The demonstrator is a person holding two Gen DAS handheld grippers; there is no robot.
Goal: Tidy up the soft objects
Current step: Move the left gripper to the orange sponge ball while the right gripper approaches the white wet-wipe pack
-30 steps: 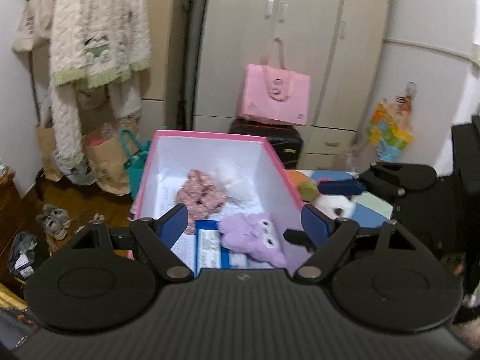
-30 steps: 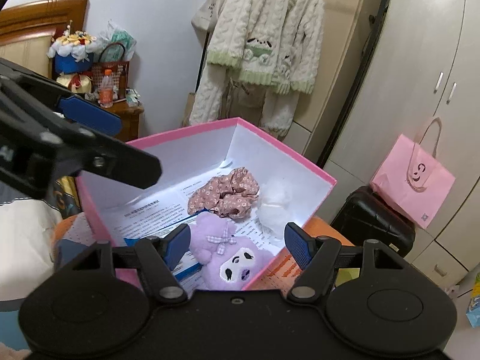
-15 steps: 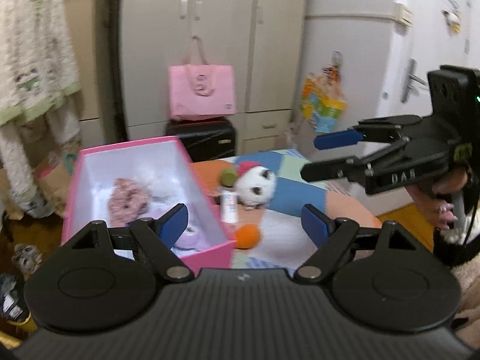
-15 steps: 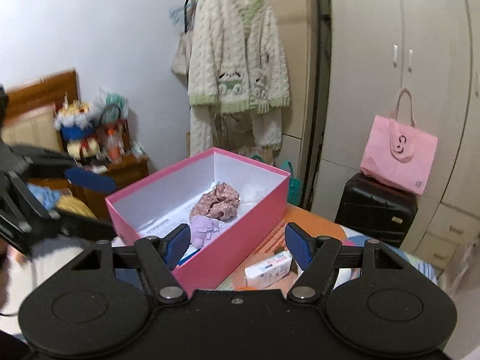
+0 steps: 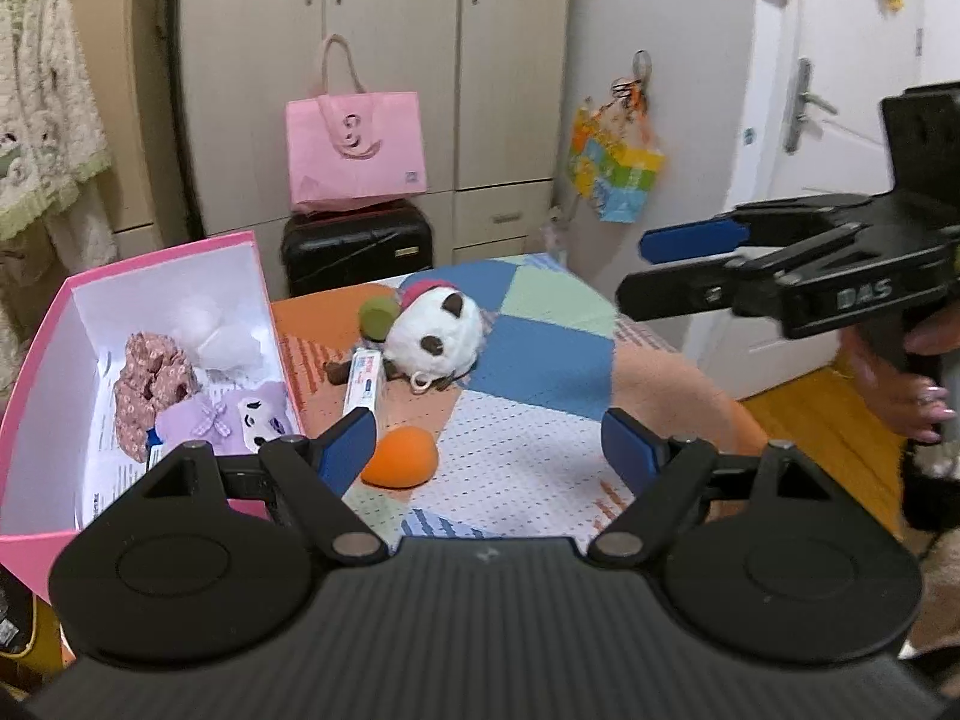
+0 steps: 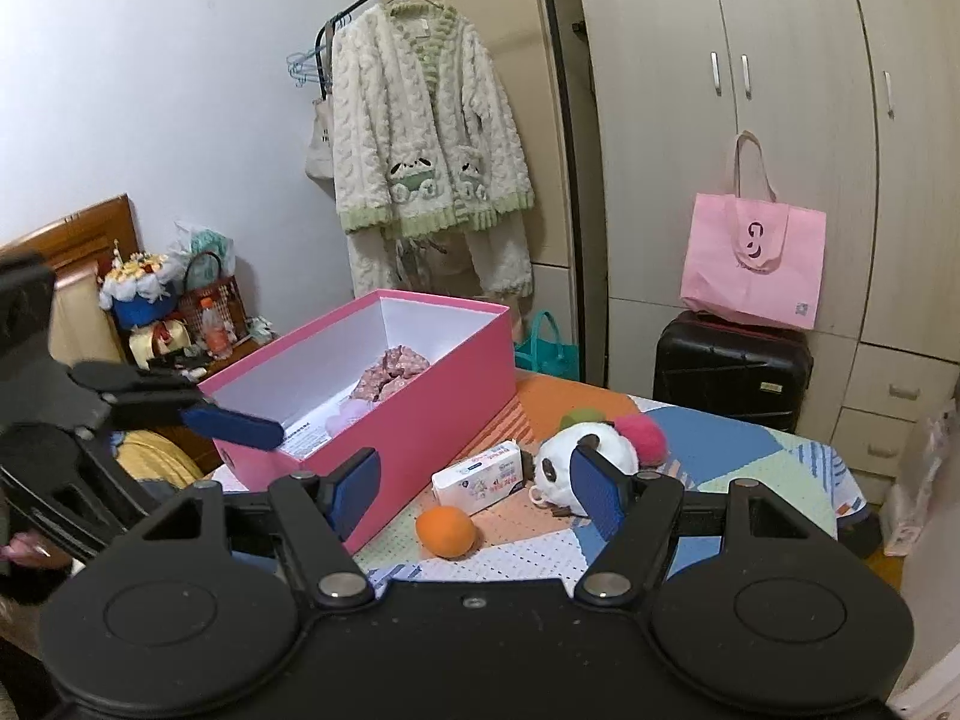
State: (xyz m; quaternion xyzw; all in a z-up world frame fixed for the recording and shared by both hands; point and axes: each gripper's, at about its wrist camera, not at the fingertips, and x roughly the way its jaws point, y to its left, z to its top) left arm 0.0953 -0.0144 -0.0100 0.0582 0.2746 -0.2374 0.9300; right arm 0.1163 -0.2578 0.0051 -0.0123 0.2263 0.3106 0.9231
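A pink box [image 5: 36, 360] [image 6: 432, 402] stands on a patchwork-covered table. It holds a floral scrunchie [image 5: 150, 384] [image 6: 393, 369], a purple plush [image 5: 240, 420] and white fluff [image 5: 210, 330]. To its right lie a panda plush [image 5: 438, 330] [image 6: 576, 450], an orange sponge [image 5: 399, 456] [image 6: 447, 531] and a tissue pack [image 5: 363, 384] [image 6: 480, 477]. My left gripper [image 5: 489, 450] is open and empty above the sponge. My right gripper [image 6: 474, 483] is open and empty, back from the table; it also shows at the right of the left wrist view [image 5: 678, 264].
A black suitcase [image 5: 357, 246] with a pink tote bag [image 5: 354, 144] stands behind the table by the wardrobe. A knitted cardigan [image 6: 420, 138] hangs at the left. A door [image 5: 852, 150] is at the right. The table's cloth [image 5: 540, 438] slopes off toward its right edge.
Both grippers have pulled back from over the box and swung right. The purple plush stays in the box. The panda, sponge and tissue pack have come into view.
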